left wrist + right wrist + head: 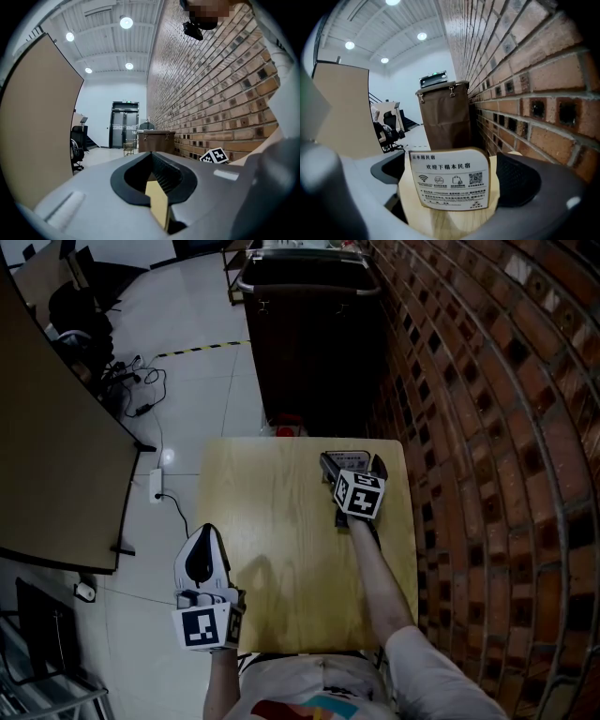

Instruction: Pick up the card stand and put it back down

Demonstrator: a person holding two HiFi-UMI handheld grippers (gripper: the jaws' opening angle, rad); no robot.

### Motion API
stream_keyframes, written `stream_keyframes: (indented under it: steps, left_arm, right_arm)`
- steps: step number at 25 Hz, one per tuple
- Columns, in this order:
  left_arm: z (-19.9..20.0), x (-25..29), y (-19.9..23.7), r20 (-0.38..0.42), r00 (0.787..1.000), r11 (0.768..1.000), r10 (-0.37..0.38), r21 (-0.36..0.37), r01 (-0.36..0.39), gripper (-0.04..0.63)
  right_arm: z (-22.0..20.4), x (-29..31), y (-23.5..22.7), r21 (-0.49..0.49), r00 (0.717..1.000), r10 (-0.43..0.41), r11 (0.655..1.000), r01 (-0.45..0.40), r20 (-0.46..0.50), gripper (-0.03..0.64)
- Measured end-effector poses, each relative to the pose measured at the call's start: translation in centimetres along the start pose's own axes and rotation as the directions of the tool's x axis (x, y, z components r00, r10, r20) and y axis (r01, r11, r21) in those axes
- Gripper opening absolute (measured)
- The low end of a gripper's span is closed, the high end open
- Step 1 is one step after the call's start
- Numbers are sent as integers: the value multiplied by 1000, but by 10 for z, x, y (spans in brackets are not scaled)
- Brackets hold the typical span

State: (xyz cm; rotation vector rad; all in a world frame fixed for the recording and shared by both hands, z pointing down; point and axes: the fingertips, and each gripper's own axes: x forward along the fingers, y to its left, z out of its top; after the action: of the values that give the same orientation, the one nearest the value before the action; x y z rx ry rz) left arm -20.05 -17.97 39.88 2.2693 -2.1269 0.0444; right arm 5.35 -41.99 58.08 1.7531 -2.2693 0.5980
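Observation:
The card stand (451, 178), a small wood-backed card with a white printed label, stands upright on the wooden table (272, 540) near its far right corner. My right gripper (449, 165) straddles it, jaws open, with a thin strip of table showing on each side of the card. From the head view, the right gripper (352, 465) and its marker cube hide most of the stand. My left gripper (208, 532) hovers at the table's front left edge, jaws shut with nothing in them; in its own view, the left gripper (151, 154) points at the far doors.
A brick wall (487, 427) runs close along the table's right side. A dark brown bin (309, 334) stands just beyond the table's far edge. A tan partition board (47, 446) is at the left, with cables (141, 390) on the floor.

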Motion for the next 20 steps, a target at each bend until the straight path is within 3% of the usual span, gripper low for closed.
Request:
stream_keyframes:
  steps: [9, 10, 11, 13, 14, 17, 20]
  left_arm:
    - [15, -16, -8, 42, 999, 1000, -24, -4, 24, -5]
    - [17, -19, -10, 48, 998, 1000, -29, -3, 29, -5]
    - [18, -22, -11, 54, 998, 999, -34, -2, 35, -5]
    - [19, -26, -14, 63, 997, 999, -44, -4, 44, -6]
    - [19, -28, -16, 68, 997, 999, -49, -9, 50, -5]
    - [26, -36, -27, 87, 994, 997, -68, -17, 70, -6]
    - [39, -40, -37, 123, 988, 995, -96, -11, 99, -6]
  right_arm:
    - [78, -87, 2, 57, 970, 15, 998, -29, 242, 560]
    - [82, -104, 1, 64, 966, 17, 997, -34, 258, 494]
    - [87, -121, 1, 75, 961, 27, 996, -49, 276, 380]
    - [99, -154, 4, 102, 942, 71, 989, -110, 329, 79]
    - [104, -170, 8, 110, 928, 101, 983, -149, 359, 4]
    - [105, -226, 30, 76, 887, 223, 958, -275, 404, -3]
    - [77, -283, 55, -4, 885, 280, 954, -300, 372, -3]
